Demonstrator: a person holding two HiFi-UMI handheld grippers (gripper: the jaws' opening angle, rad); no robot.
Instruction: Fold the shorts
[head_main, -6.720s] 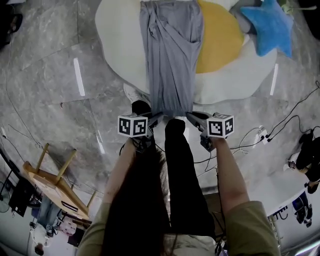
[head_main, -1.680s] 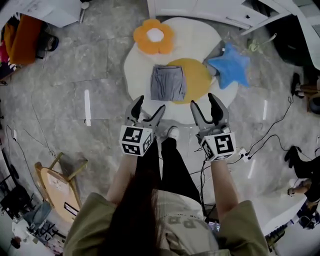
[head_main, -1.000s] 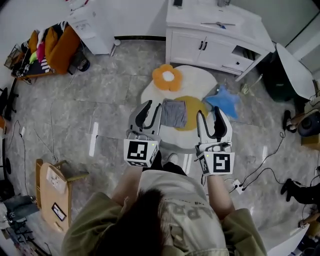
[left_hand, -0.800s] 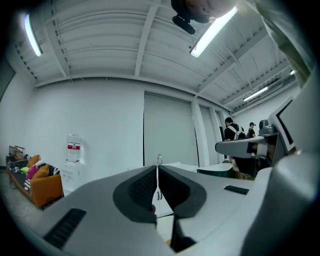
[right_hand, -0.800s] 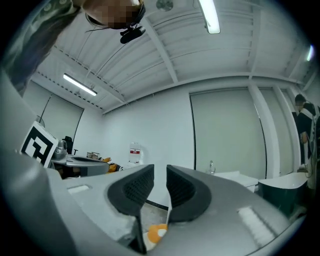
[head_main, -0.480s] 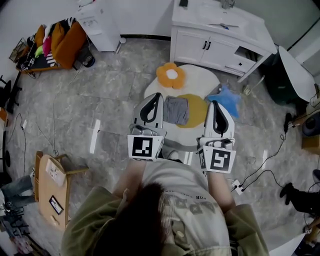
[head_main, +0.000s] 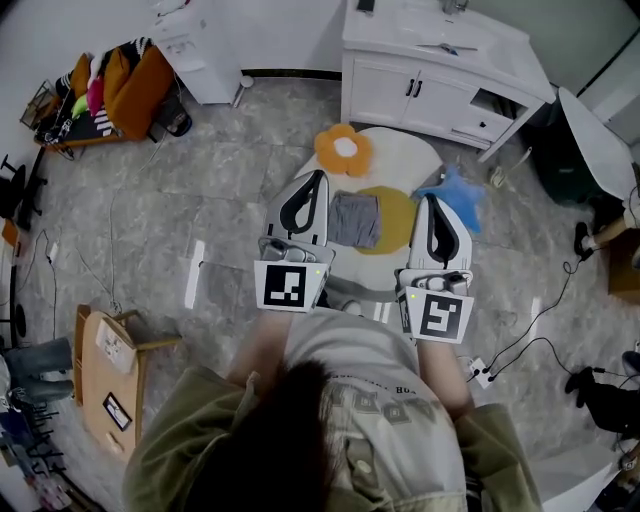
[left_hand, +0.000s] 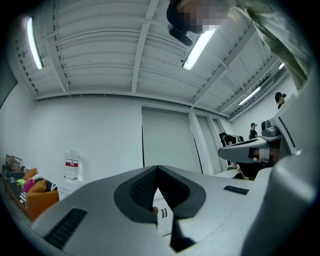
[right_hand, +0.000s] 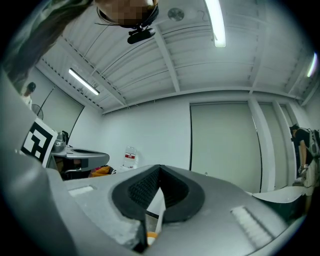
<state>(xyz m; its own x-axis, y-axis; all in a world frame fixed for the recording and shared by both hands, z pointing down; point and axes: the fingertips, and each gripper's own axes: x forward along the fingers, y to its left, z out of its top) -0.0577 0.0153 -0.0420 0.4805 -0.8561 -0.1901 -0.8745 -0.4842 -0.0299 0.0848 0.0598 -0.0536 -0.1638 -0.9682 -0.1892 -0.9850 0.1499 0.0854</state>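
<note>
1. The person stood bent over the rug (head_main: 400, 152) a few seconds ago and is now upright. The head view takes in the floor, the cabinet (head_main: 430, 70) and the wall, and everything on the rug looks small and far below.

2. The shorts (head_main: 355, 220) lay stretched out long across the rug. They now lie as a compact grey rectangle, partly on the rug's white and partly on its yellow disc (head_main: 398, 218), with the flower cushion (head_main: 345, 150) beyond them and the star cushion (head_main: 458, 190) to their right. Their shape has held for the last couple of seconds.

3. The left gripper (head_main: 318, 176) and right gripper (head_main: 431, 198) were down at the cloth's near edge. They have since come up to chest level, and their own views show only ceiling, wall and door.

4. A second ago both claws stood spread. Now each is pinched tight, pad against pad, with no cloth between them.

5. My reading is that the folding is finished: the shorts are let go and lie flat, and the tools have withdrawn. Nothing appears to be left but to check that the edges are even, which is too small to tell from here.
</note>
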